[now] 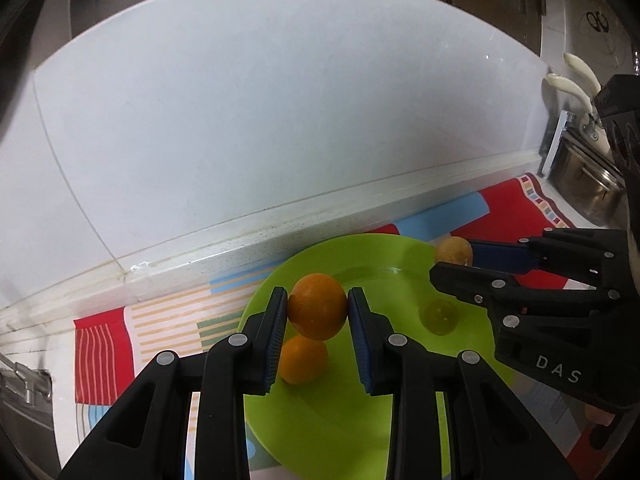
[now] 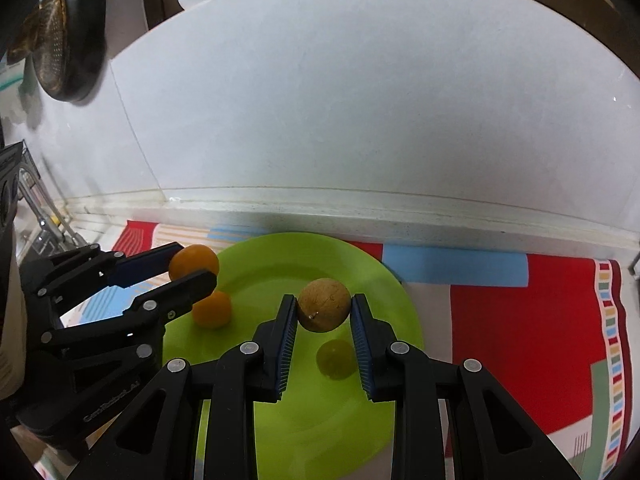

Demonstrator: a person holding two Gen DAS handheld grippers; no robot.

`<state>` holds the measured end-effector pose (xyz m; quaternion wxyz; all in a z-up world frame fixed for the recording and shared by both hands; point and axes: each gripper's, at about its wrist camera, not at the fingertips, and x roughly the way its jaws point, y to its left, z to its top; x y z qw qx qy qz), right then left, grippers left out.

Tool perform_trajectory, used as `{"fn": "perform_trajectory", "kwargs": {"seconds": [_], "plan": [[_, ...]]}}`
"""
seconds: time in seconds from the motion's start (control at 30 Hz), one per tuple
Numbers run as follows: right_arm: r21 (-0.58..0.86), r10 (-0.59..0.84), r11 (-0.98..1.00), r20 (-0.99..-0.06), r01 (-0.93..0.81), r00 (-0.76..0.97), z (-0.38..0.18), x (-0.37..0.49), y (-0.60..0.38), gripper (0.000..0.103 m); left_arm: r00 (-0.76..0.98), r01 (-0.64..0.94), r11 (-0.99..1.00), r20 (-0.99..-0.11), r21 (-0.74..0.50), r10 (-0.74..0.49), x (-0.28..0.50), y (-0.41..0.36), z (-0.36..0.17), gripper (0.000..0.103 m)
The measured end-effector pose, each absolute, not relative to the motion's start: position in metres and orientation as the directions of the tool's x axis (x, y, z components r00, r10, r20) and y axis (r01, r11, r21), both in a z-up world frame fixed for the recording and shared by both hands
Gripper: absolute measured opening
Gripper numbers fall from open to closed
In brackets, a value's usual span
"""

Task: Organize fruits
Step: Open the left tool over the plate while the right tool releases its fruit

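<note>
A green plate (image 1: pixel 360 420) (image 2: pixel 320 420) lies on a patterned mat. My left gripper (image 1: pixel 317 308) is shut on an orange (image 1: pixel 317 306) and holds it above the plate; it also shows in the right wrist view (image 2: pixel 194 267). A second orange (image 1: pixel 302 360) (image 2: pixel 212 309) and a small green lime (image 1: pixel 439 316) (image 2: pixel 335 359) rest on the plate. My right gripper (image 2: pixel 323 312) is shut on a brown round fruit (image 2: pixel 323 310) above the plate; that fruit shows in the left wrist view (image 1: pixel 453 251).
The colourful mat (image 2: pixel 520 340) covers the counter by a white tiled wall (image 1: pixel 280 120). Steel pots (image 1: pixel 588 188) and cream-handled utensils (image 1: pixel 576 92) stand at the right. A dark strainer (image 2: pixel 60 48) hangs at the left.
</note>
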<state>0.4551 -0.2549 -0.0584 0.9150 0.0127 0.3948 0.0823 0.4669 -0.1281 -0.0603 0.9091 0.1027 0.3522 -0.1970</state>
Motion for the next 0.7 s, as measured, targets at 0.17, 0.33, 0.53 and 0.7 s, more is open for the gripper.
{"fn": "perform_trajectory", "kwargs": {"seconds": [0.17, 0.33, 0.53, 0.7], "plan": [[0.070, 0.153, 0.986, -0.727, -0.149, 0.669, -0.065, 0.462, -0.254, 0.028, 0.670, 0.434, 0.899, -0.686, 0.052, -0.284, 0.473, -0.132, -0.065, 0.031], [0.071, 0.154, 0.986, -0.731, -0.149, 0.665, -0.066, 0.465, -0.256, 0.028, 0.656, 0.448, 0.893, -0.695, 0.044, -0.294, 0.477, -0.132, -0.067, 0.031], [0.079, 0.150, 0.988, -0.726, -0.136, 0.671, -0.064, 0.464, -0.259, 0.030, 0.670, 0.436, 0.899, -0.684, 0.046, -0.290, 0.473, -0.128, -0.062, 0.037], [0.081, 0.148, 0.988, -0.713, -0.130, 0.685, -0.057, 0.453, -0.259, 0.031, 0.684, 0.425, 0.904, -0.672, 0.051, -0.284, 0.463, -0.123, -0.052, 0.038]]}}
